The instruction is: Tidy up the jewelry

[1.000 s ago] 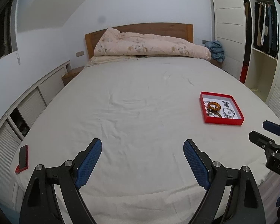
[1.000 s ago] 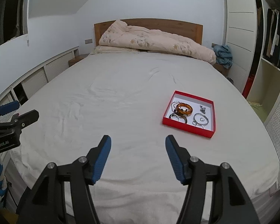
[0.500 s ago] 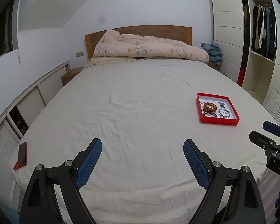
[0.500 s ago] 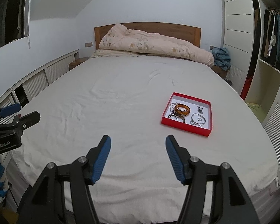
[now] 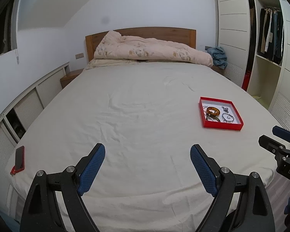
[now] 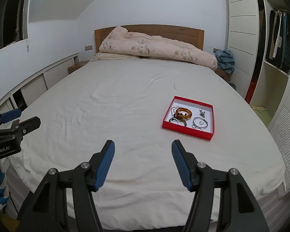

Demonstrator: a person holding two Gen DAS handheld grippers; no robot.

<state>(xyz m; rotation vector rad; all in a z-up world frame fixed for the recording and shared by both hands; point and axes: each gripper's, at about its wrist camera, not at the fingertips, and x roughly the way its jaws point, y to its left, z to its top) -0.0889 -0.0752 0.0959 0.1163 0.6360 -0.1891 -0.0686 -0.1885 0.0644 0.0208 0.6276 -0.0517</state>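
A red tray (image 6: 187, 132) lies on the right side of the white bed (image 6: 125, 100). In it are an amber bangle (image 6: 183, 113), silver bracelets (image 6: 200, 123) and a small silver piece (image 6: 202, 113). The tray also shows in the left wrist view (image 5: 222, 125), with the bangle (image 5: 213, 111) inside. My left gripper (image 5: 147, 154) is open and empty above the foot of the bed. My right gripper (image 6: 143, 148) is open and empty, well short of the tray and left of it.
A red phone (image 5: 19, 157) lies on the bed's left front corner. A pink duvet (image 6: 156, 48) is bunched at the headboard. Low cabinets (image 6: 34, 85) run along the left, a wardrobe (image 6: 276, 54) stands on the right.
Both grippers have drawn back from the bed and risen slightly; the tray looks farther and smaller. Both stay open and empty.
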